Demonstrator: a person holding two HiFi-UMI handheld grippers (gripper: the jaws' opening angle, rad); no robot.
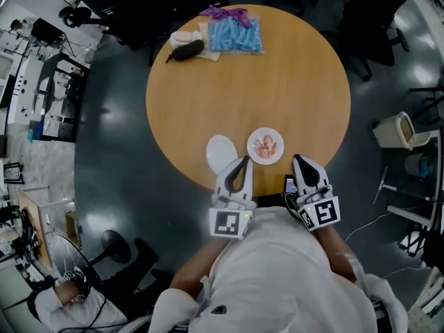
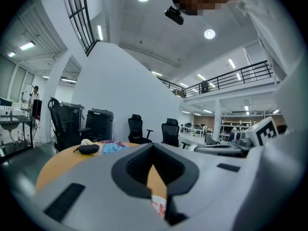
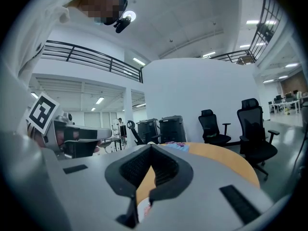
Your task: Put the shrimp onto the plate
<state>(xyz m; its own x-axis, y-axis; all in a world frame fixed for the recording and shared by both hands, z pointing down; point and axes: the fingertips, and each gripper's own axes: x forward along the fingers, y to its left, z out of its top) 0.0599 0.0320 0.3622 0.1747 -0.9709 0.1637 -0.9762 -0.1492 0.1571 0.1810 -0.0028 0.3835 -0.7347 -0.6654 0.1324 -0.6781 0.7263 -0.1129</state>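
Pink shrimp point(image 1: 266, 146) lie on a small round white plate point(image 1: 266, 159) near the front edge of the round wooden table point(image 1: 298, 82). A second white plate point(image 1: 220, 151), bare, sits just to its left. My left gripper point(image 1: 242, 162) hovers at the table's front edge, close to the bare plate, jaws together and holding nothing. My right gripper point(image 1: 298, 159) is just right of the shrimp plate, also shut and holding nothing. In the left gripper view the closed gripper point(image 2: 153, 145) frames a sliver of the shrimp plate point(image 2: 158, 207). The right gripper point(image 3: 150, 146) view shows the same plate point(image 3: 143, 209) low down.
At the table's far side lie a black pouch point(image 1: 186, 50), a white item point(image 1: 182, 37), a blue packet point(image 1: 236, 35) and something purple point(image 1: 225, 12). Black office chairs point(image 1: 378, 19) stand around the table. A pale bin point(image 1: 397, 130) stands on the floor to the right.
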